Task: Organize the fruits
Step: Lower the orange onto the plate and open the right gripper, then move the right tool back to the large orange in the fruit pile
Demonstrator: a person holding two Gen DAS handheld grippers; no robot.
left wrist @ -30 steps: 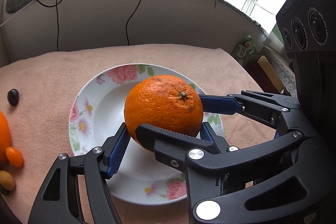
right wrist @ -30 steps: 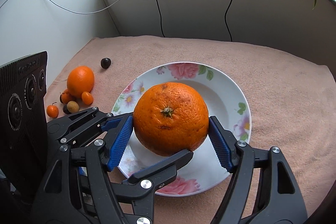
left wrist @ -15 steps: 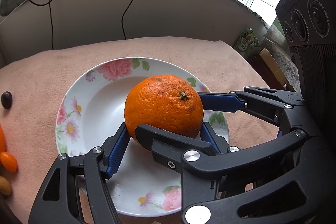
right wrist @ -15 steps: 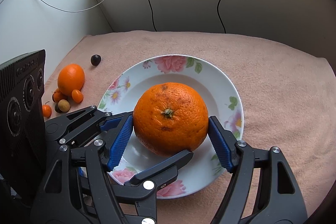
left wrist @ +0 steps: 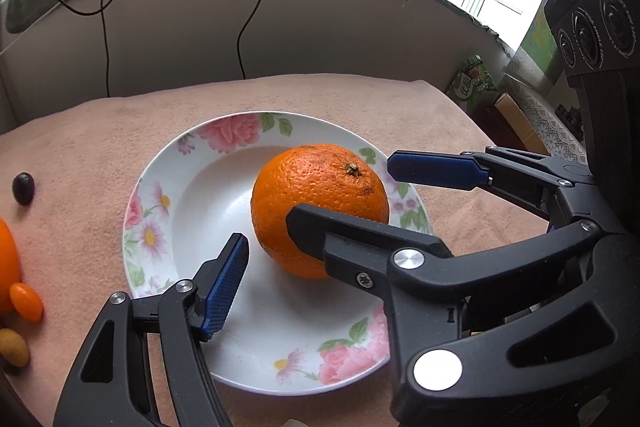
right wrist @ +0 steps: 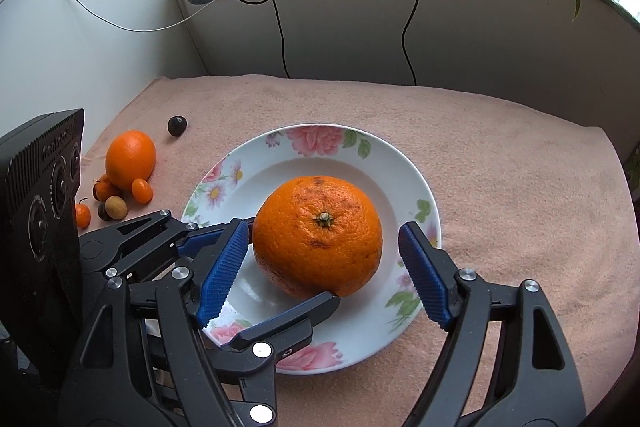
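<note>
Right view alone shows small orange point(right wrist: 130, 159); big orange point(right wrist: 318, 235) plated.

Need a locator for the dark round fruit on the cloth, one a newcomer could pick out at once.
Start at the floral plate on the pink cloth, then look toward the white wall on the left. The dark fruit lies alone beyond the smaller orange and its cluster of tiny fruits. It is the only near-black piece and touches nothing.
</note>
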